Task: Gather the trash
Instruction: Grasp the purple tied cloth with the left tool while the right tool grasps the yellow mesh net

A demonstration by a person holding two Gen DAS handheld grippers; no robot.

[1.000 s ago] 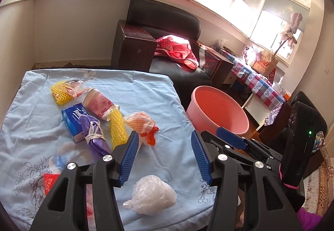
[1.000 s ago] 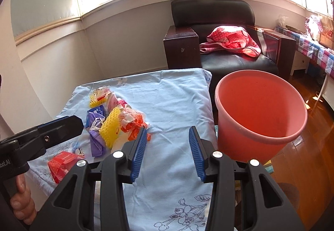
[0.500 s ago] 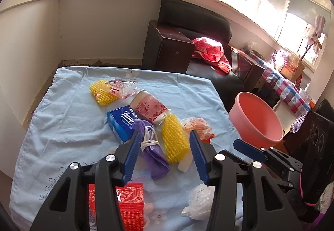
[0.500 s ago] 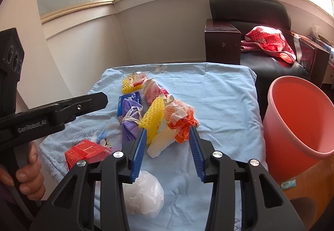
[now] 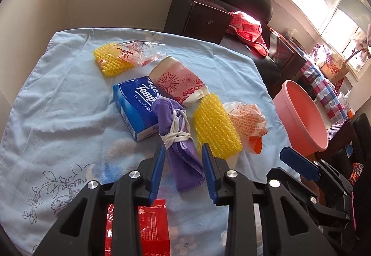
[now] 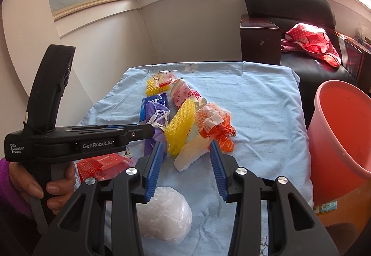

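The worktop carries the trash beside a pink bucket. The purple mask lies between the left tool's closing jaws, pads not yet pressing it. The right tool hangs half open and empty above white foam, angled downward.

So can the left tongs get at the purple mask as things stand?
Probably yes. The left tongs are closing with the purple mask already between the pads, not yet pinched; nothing covers it, though the yellow foam net lies close beside.
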